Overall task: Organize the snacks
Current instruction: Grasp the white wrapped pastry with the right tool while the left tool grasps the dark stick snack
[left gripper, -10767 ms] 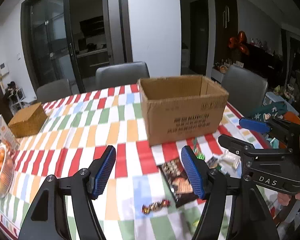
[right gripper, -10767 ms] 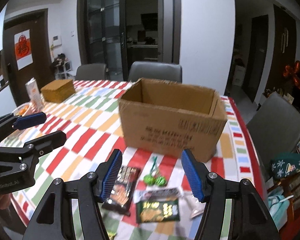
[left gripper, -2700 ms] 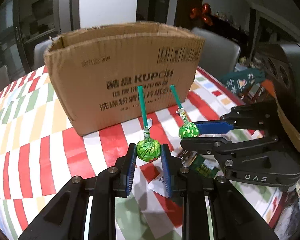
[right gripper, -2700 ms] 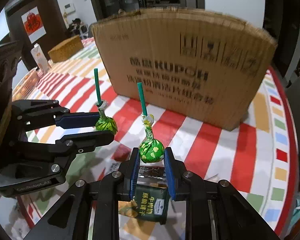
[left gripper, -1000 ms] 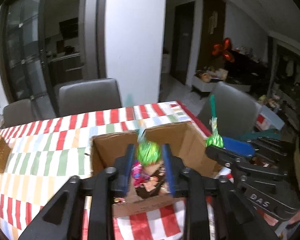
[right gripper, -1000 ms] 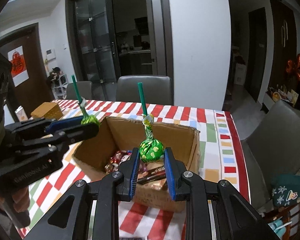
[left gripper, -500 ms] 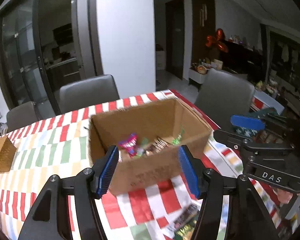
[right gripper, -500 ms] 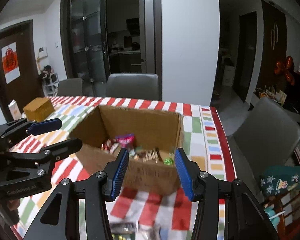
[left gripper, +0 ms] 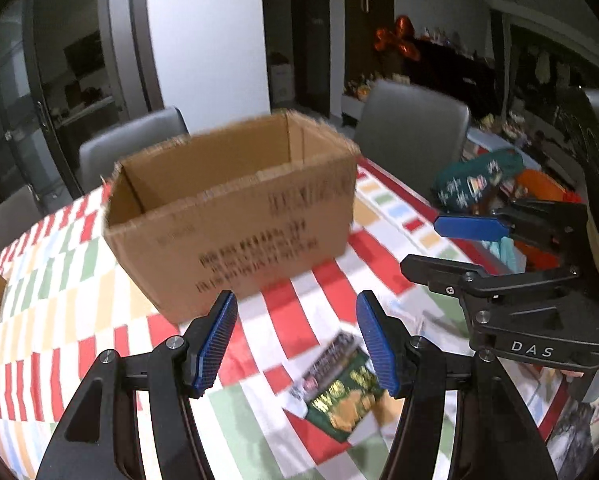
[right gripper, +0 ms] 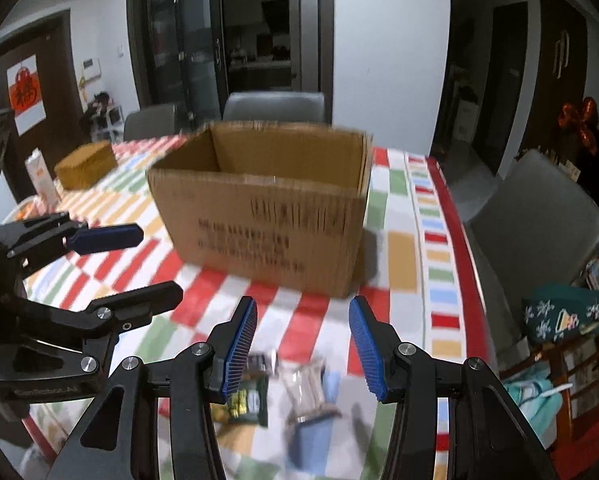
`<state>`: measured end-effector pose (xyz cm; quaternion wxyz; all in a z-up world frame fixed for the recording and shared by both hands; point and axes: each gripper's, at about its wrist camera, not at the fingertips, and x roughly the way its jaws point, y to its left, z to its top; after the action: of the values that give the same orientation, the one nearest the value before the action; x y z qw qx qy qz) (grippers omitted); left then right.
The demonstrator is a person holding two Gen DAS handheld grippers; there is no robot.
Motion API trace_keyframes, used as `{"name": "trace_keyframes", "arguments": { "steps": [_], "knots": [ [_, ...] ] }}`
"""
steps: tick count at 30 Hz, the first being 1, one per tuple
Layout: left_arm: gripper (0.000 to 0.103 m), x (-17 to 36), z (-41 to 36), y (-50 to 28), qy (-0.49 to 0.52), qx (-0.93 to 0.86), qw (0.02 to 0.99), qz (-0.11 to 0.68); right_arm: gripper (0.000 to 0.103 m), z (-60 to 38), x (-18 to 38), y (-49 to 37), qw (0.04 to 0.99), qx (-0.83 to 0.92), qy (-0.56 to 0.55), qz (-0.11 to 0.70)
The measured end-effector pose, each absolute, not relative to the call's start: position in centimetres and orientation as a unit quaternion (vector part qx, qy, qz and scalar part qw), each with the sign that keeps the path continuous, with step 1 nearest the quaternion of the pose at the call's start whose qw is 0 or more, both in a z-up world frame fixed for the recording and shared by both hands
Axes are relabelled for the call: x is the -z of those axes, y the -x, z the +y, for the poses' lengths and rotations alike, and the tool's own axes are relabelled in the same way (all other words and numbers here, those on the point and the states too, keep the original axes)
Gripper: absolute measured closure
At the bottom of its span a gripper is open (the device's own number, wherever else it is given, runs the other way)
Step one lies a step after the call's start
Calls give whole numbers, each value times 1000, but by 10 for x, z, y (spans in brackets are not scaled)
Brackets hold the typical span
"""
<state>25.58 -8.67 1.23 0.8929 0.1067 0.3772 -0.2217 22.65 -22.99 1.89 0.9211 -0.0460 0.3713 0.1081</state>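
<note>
Since half a second ago both of our grippers have dropped lower and nearer the tabletop, so the contents of the cardboard box (left gripper: 235, 216) no longer show over its rim; the lollipops we carried a second ago are gone from both claws. Item one: left gripper (left gripper: 297, 344), blue pads spread wide, released, nothing between them, hanging above the checked tablecloth (left gripper: 59, 320) in front of the box. Item two: right gripper (right gripper: 301, 348), likewise spread and empty, seen from the left wrist view to the right of the left one. Item three: cardboard box (right gripper: 267, 216), open-topped, upright on the cloth, printed text on its near face, beyond both grippers. Item four: green snack packet (left gripper: 343, 400), lying flat on the cloth just below the left gripper's right pad, with a darker wrapper (left gripper: 327, 360) touching its upper edge. Item five: in the right wrist view, a clear wrapper (right gripper: 305, 384) and a blue packet (right gripper: 311, 440), blurred, on the cloth under the right gripper. Item six: brown woven box (right gripper: 85, 164) at the table's far left, well apart.
</note>
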Motion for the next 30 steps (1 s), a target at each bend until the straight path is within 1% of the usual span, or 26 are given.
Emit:
{"name": "trace_keyframes", "arguments": {
  "steps": [11,20,26,30],
  "knots": [
    [42,47,-92,-255,-120,239,854,446,54,-229,37,-221,889,-111,59,440],
    [43,77,-97,-267,-129,238,833,481,54,-226,63,-228,871,-110,70,474],
    [50,85,-101,-281,-131,236,825,496,54,-225,74,-236,864,-107,75,486],
    [58,90,-104,-290,-119,243,816,511,54,-225,81,-243,858,-108,70,496]
  ]
}}
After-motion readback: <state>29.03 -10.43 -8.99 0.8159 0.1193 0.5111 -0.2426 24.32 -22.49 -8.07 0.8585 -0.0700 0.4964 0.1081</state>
